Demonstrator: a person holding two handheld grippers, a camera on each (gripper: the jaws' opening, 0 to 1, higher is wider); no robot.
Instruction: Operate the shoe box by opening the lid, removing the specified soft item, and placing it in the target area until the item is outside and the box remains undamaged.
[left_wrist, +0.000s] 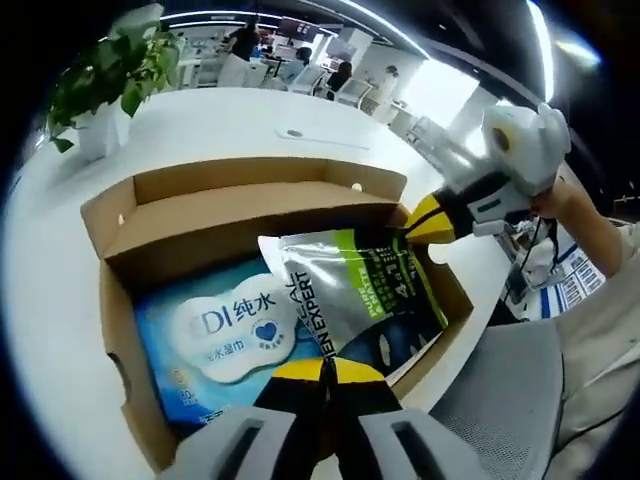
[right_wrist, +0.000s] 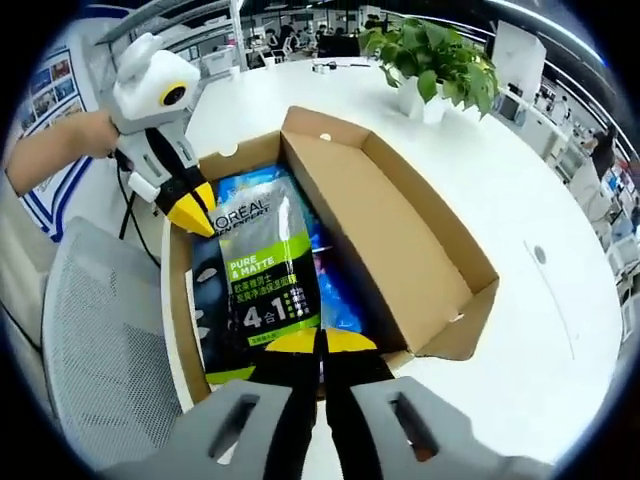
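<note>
A round white table (right_wrist: 540, 200) spreads beyond both grippers, and on it, straight ahead of each set of jaws, sits the open brown cardboard shoe box (left_wrist: 250, 215), its lid folded back and standing up on the side away from the left gripper (left_wrist: 325, 375). A grey mesh chair seat (right_wrist: 100, 340) lies beside the box, to the left of the right gripper (right_wrist: 322, 345) in its own view. Inside the box, a blue soft pack of wet wipes (left_wrist: 215, 330) lies flat just past the left gripper's tips. Over it is the silver, black and green soft pouch (right_wrist: 262, 280), lifted partly above the box rim. Each gripper's yellow-tipped jaws are clamped on an opposite end of this pouch, the two facing each other across it. A green potted plant (right_wrist: 435, 55) in a white pot stands on the table well beyond the box.
</note>
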